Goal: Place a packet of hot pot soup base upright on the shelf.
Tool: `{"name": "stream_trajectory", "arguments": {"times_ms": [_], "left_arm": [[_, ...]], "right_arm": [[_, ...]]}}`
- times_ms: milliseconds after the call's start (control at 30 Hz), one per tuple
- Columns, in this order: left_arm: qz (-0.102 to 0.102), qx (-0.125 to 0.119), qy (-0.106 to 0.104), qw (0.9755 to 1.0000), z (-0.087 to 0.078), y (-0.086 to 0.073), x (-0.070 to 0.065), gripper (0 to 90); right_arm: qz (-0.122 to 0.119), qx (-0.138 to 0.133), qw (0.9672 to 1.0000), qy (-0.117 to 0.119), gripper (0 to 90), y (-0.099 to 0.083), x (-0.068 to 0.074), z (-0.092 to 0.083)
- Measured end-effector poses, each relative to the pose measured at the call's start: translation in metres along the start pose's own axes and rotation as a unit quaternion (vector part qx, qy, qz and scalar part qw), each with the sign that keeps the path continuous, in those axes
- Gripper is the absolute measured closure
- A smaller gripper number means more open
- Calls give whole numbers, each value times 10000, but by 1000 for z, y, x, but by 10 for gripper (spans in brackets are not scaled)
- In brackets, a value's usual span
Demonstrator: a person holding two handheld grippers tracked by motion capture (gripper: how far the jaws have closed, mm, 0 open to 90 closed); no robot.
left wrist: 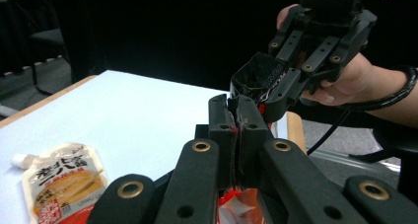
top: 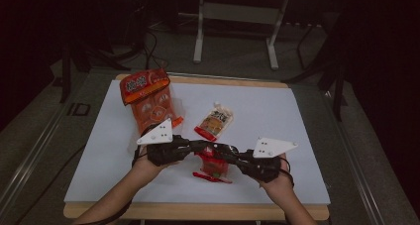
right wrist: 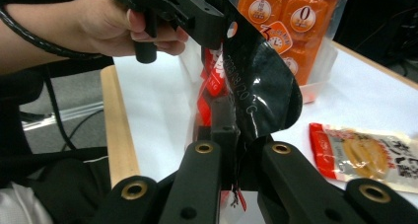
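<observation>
A red snack bag (top: 214, 167) with a black top edge hangs just above the table between my two grippers. My left gripper (top: 204, 145) is shut on its top edge from the left. In the left gripper view these jaws (left wrist: 239, 121) pinch the thin edge, with red film (left wrist: 230, 202) below them. My right gripper (top: 224, 150) is shut on the same edge from the right. In the right gripper view its jaws (right wrist: 231, 135) clamp the bag beside a curled black flap (right wrist: 261, 88). The grippers' tips almost touch.
A tall orange multi-pack (top: 148, 102) stands at the back left on the white table top (top: 277, 111). A small spouted pouch (top: 215, 121) lies flat at mid-table. A desk frame (top: 236, 17) stands on the floor beyond the table.
</observation>
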State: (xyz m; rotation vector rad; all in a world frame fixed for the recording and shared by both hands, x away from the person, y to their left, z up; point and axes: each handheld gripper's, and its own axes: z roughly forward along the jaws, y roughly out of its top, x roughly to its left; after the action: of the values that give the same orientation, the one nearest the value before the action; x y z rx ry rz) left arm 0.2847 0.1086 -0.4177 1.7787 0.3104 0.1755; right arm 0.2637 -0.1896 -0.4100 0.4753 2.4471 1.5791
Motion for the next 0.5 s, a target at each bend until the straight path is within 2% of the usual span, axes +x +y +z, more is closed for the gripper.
{"name": "stream_trajectory", "arguments": {"times_ms": [100, 133, 167, 200, 267, 333, 367, 400, 433, 500], "left_arm": [[5, -17, -20, 10000, -1, 1, -1, 891], [18, -14, -41, 10000, -1, 1, -1, 892], [24, -17, -77, 10000, -2, 2, -1, 892], [34, -38, -48, 10000, -3, 2, -1, 891], [49, -47, -40, 10000, -4, 2, -1, 891], [46, -110, -10, 9999, -7, 3, -1, 891], [64, -117, 5, 9999, -8, 4, 0, 891], [64, -117, 5, 9999, -8, 4, 0, 891], [88, -134, 37, 9999, -10, 5, 1, 891], [104, -159, 52, 9998, -13, 7, 2, 890]], "right_arm": [[-74, -14, 10000, -51, 895, 0, 2, -1], [-58, -14, 10000, 22, 878, 0, 2, -1], [-3, -19, 9999, 112, 795, 1, 1, -1], [104, -40, 9999, 127, 764, 1, -1, 0], [153, -52, 9998, 116, 760, 1, -3, -1], [243, -105, 9996, 138, 730, 1, -5, -1], [230, -135, 9996, 121, 683, 1, -6, -2], [230, -135, 9996, 121, 683, 1, -6, -2], [316, -175, 9993, 135, 558, 0, -8, -1], [393, -126, 9990, 144, 451, 0, -10, 0]]}}
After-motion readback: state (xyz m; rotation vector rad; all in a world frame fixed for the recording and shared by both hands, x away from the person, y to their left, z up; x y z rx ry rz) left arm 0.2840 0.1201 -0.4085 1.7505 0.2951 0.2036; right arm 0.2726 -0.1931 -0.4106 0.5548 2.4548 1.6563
